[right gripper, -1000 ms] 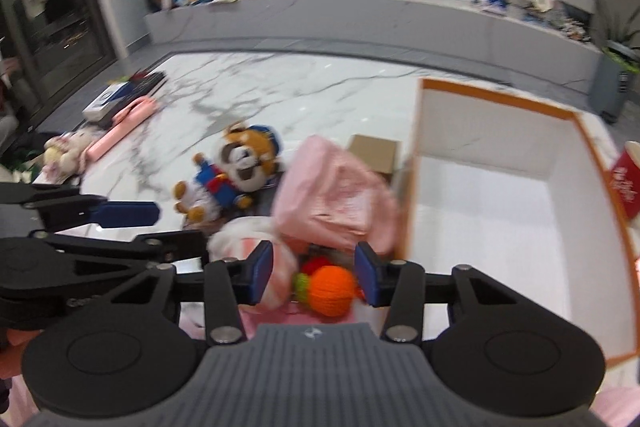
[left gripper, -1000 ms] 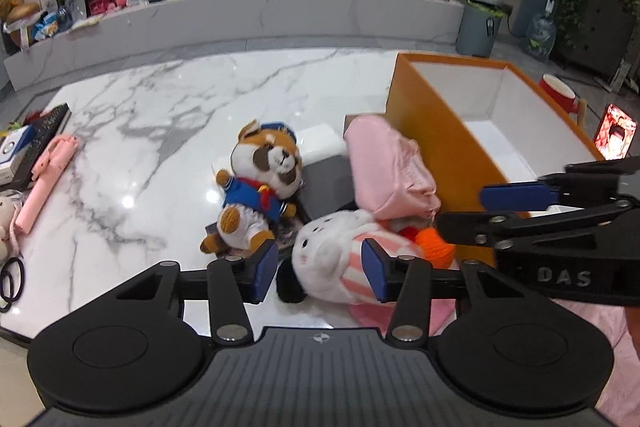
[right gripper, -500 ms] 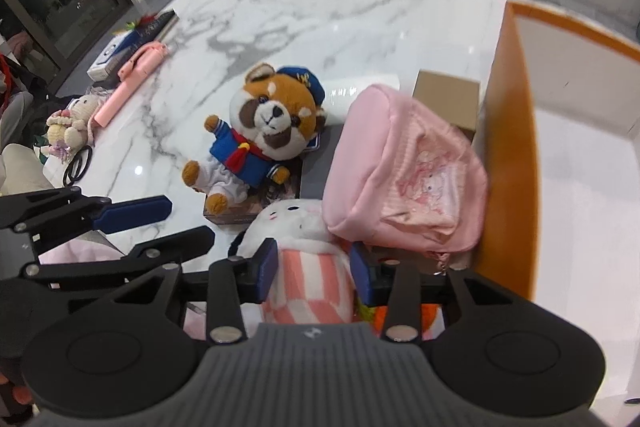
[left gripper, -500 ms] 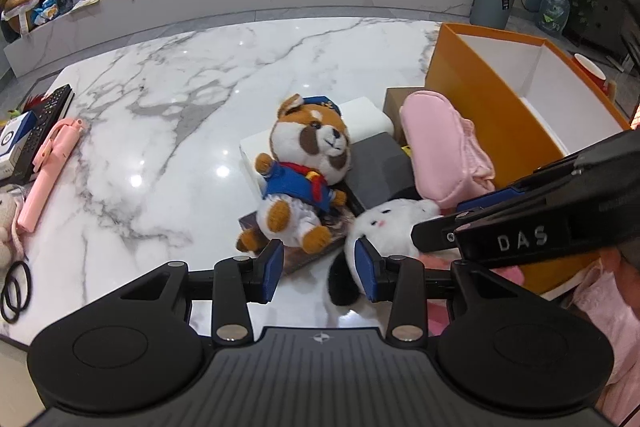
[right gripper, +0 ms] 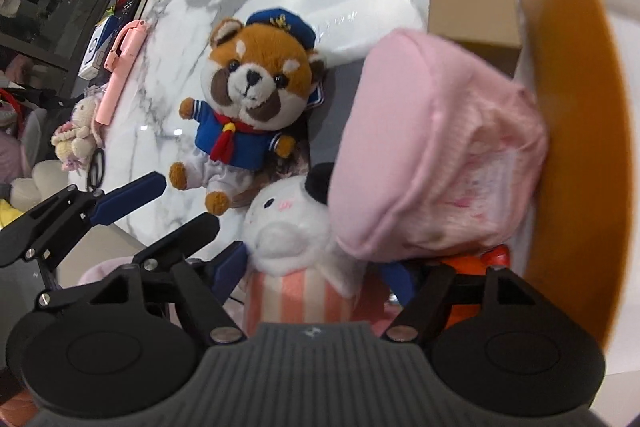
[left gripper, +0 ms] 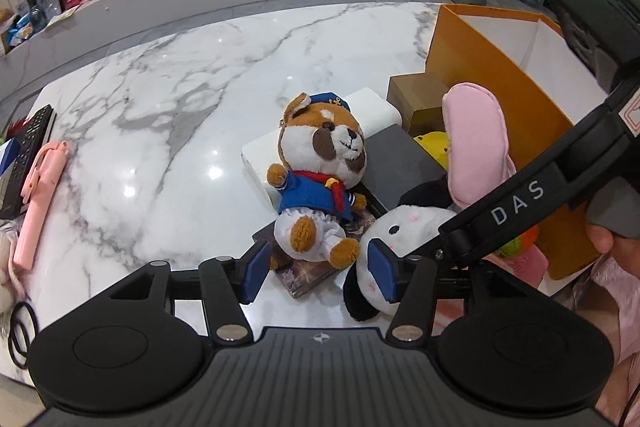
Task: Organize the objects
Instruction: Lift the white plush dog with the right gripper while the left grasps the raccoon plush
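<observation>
A red-panda plush in a blue sailor suit (left gripper: 320, 183) (right gripper: 248, 107) lies on the marble table (left gripper: 160, 131). A white bunny plush in a pink striped outfit (left gripper: 404, 231) (right gripper: 292, 239) lies beside it, under a pink pouch (left gripper: 476, 143) (right gripper: 432, 155) that leans on the orange box (left gripper: 492, 87) (right gripper: 572, 107). My left gripper (left gripper: 318, 275) is open, low in front of the panda's feet. My right gripper (right gripper: 316, 275) is open with its fingers on either side of the bunny plush.
A brown carton (left gripper: 420, 99), a white block (left gripper: 360, 119) and a dark grey block (left gripper: 396, 163) lie behind the toys. A pink selfie stick (left gripper: 40, 195), a remote (left gripper: 28, 155) and a small crochet doll (right gripper: 76, 139) sit at the table's left edge.
Both grippers moved down and closer to the toys. The right gripper dropped over the bunny plush and now straddles it. The left gripper shifted left toward the panda.
</observation>
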Demonstrator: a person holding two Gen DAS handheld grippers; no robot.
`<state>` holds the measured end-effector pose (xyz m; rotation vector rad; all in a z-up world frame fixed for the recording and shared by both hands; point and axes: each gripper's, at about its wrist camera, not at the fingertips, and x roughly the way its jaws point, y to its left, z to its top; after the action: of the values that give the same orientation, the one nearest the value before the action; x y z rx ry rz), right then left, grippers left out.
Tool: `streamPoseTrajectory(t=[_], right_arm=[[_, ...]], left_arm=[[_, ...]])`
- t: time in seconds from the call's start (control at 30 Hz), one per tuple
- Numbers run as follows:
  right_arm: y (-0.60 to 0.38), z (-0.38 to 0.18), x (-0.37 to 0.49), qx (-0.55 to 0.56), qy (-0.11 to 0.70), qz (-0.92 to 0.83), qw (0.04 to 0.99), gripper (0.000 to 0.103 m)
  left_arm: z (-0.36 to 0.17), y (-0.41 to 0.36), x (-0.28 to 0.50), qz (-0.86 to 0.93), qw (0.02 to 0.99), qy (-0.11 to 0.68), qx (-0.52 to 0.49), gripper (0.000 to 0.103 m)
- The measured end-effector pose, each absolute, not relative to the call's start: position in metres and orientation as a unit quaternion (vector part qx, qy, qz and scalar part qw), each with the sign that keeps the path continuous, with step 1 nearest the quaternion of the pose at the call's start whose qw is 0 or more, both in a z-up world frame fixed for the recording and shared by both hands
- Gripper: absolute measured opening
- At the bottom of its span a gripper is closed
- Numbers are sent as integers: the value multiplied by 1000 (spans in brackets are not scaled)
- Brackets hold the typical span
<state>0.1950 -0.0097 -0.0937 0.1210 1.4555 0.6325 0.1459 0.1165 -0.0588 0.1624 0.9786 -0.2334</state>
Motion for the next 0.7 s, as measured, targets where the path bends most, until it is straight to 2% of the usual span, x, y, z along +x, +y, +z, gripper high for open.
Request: streamPoseTrajectory(t=[0.03, 0.07, 0.23, 0.53, 0.7], right_arm=[[-9, -96, 196, 62, 659, 287, 693, 73], [-9, -98, 197, 72, 662, 291, 687, 66], [-8, -92, 194, 75, 658, 297, 688, 59], [-28, -44, 168, 74, 613, 316, 720, 59], [-36, -8, 152, 33, 553, 315, 771, 59]], left_arm=[[-59, 117, 147, -116, 871, 470, 77, 65], [-59, 117, 148, -120, 870, 473, 77, 65], [-57, 120, 152, -150, 859, 484, 72, 69], [-24, 132, 159, -154, 860, 475, 102, 69], [-29, 130, 183, -153, 855, 486, 95, 69]])
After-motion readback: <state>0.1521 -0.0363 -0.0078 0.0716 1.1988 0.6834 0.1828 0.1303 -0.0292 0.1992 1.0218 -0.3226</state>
